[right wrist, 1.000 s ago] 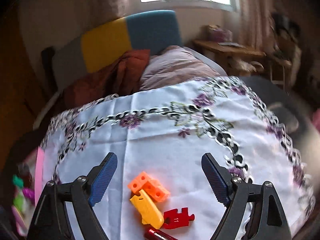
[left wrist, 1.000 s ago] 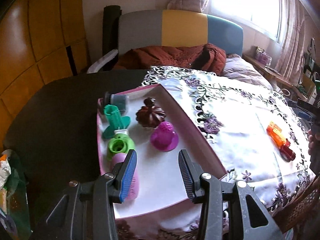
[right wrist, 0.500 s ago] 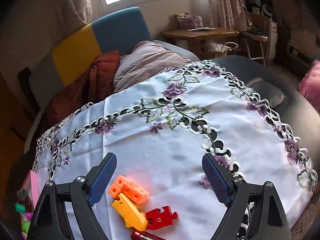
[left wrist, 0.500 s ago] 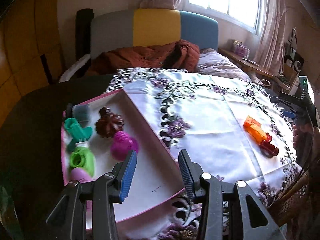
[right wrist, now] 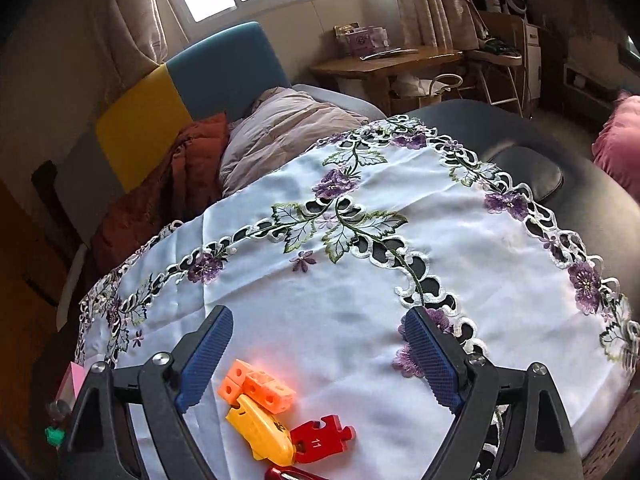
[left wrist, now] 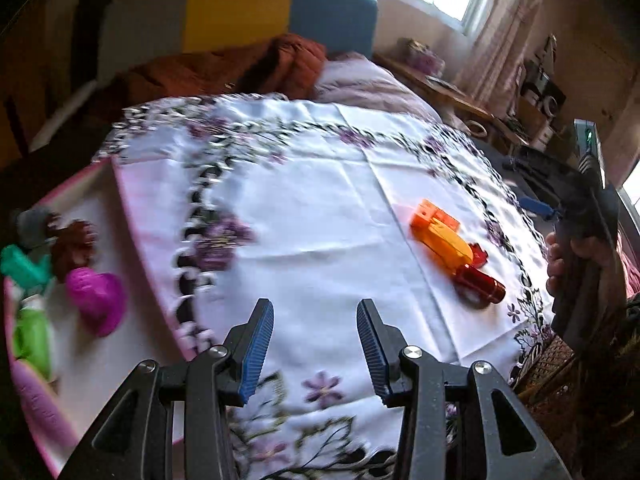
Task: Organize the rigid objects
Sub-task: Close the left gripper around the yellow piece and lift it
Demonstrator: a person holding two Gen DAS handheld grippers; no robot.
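A pink-rimmed tray (left wrist: 120,344) at the left holds a magenta toy (left wrist: 96,300), a brown toy (left wrist: 74,242), a teal piece (left wrist: 22,266) and a green piece (left wrist: 32,340). On the white embroidered cloth lie an orange block (left wrist: 434,218) (right wrist: 256,388), a yellow piece (left wrist: 446,242) (right wrist: 262,434), a red puzzle piece (right wrist: 320,442) and a dark red cylinder (left wrist: 480,286). My left gripper (left wrist: 316,344) is open and empty above the cloth, right of the tray. My right gripper (right wrist: 316,360) is open and empty just above the small pieces.
The right gripper and the hand holding it (left wrist: 576,248) show at the right edge in the left wrist view. A sofa with a rust blanket (right wrist: 168,200) stands behind the table. A dark cushion (right wrist: 520,168) lies beyond the cloth's right edge.
My left gripper has swung right, from over the tray to over the cloth. My right gripper has shifted slightly, keeping the small pieces below it. Both stay open.
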